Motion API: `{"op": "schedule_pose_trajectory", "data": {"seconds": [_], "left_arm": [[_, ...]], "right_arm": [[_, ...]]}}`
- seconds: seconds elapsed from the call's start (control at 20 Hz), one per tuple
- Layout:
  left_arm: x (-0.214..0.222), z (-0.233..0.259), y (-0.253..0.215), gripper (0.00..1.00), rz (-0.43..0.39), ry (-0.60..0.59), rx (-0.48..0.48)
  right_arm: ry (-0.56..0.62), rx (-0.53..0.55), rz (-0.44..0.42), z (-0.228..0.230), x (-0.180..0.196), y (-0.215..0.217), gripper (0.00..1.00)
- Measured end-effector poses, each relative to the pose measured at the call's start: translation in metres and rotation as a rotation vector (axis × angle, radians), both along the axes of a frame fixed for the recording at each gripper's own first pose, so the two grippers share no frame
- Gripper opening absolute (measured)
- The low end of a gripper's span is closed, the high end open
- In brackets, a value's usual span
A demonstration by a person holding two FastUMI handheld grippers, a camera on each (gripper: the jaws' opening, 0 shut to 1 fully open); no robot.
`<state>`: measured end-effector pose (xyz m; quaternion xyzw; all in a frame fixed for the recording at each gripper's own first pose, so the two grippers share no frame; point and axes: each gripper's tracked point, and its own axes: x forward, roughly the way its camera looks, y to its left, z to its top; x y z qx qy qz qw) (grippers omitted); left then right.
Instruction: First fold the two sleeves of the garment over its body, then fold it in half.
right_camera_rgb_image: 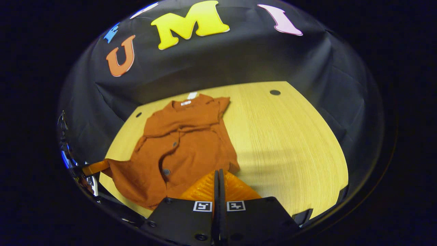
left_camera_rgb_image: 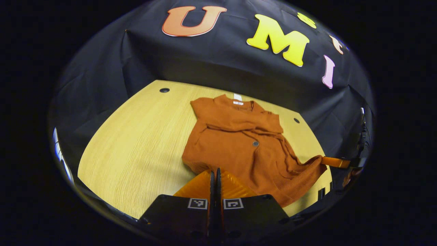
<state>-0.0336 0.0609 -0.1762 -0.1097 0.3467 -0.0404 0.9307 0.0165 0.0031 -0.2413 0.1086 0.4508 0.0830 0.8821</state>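
Evidently both sleeves lie folded over the shirt (left_camera_rgb_image: 239,136) at bench (left_camera_rgb_image: 136,147) centre; the halving fold remains. Left gripper (left_camera_rgb_image: 215,176) pinches the hem at 6 o'clock, right gripper (right_camera_rgb_image: 218,176) likewise, jaws pressed together.

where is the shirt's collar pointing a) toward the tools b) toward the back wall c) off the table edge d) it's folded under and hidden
b: the shirt lies on the table with its collar at the far end next to the black wall, and its hem is nearest the tools.
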Motion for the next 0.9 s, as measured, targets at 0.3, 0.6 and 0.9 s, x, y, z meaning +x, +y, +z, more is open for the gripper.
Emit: {"op": "schedule_pose_trajectory", "data": {"seconds": [0.3,0.6,0.9], "left_arm": [[0.092,0.061,0.004,0.03,0.016,-0.105,-0.013],[0.209,0.070,0.014,0.03,0.011,-0.105,-0.037],[0.315,0.034,0.046,0.03,0.085,-0.054,0.026]], "right_arm": [[-0.136,0.024,0.037,0.050,0.104,0.016,0.01],[-0.167,0.017,0.048,0.044,0.219,0.032,0.01],[-0.143,-0.033,0.011,-0.010,0.332,0.045,0.01]]}}
